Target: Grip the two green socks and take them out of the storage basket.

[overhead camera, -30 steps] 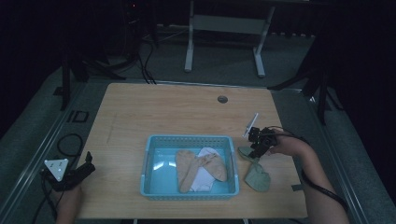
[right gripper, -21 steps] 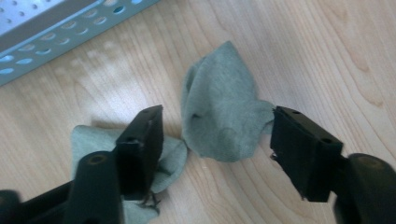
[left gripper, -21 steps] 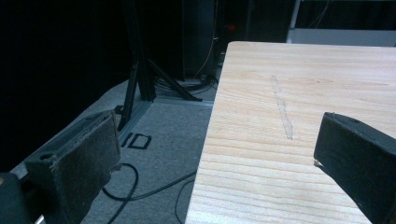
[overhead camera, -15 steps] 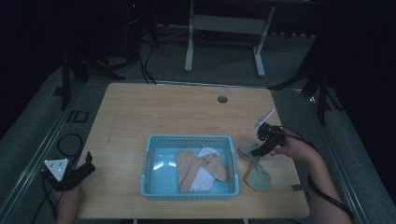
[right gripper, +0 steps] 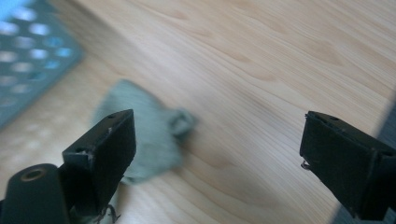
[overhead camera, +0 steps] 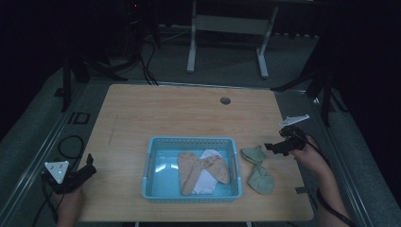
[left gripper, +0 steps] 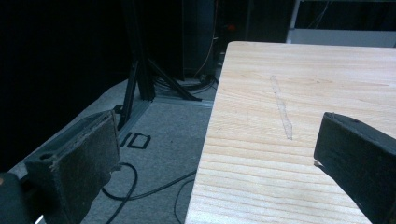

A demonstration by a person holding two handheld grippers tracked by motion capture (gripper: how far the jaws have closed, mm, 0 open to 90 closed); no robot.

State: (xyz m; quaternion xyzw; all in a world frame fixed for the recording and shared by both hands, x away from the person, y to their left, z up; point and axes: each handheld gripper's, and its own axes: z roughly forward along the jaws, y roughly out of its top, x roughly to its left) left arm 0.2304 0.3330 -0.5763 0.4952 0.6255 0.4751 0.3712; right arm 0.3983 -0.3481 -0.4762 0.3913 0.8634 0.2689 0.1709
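Note:
A grey-green sock (overhead camera: 257, 169) lies crumpled on the wooden table (overhead camera: 179, 113), just right of a blue basket (overhead camera: 189, 140). The basket holds tan socks (overhead camera: 194, 168) over a white sock (overhead camera: 206, 179). My right gripper (overhead camera: 273, 146) hovers right of the green sock, pointing left at it. Its jaws have just been opening and stand wide with nothing between them. In the right gripper view (right gripper: 217, 135) the green sock (right gripper: 149, 126) lies beyond the left jaw, blurred. My left gripper (overhead camera: 87, 168) waits open at the table's left front edge, seen empty in its own view (left gripper: 217, 140).
A small round hole (overhead camera: 225, 100) sits near the table's far edge. The basket corner (right gripper: 32, 51) shows at the top left of the right gripper view. Cables (left gripper: 140, 186) lie on the grey floor left of the table, and metal stands rise behind it.
My right gripper has opened, let go of the green sock and drawn away to the right. The sock now rests on the table. The left gripper has stayed still.

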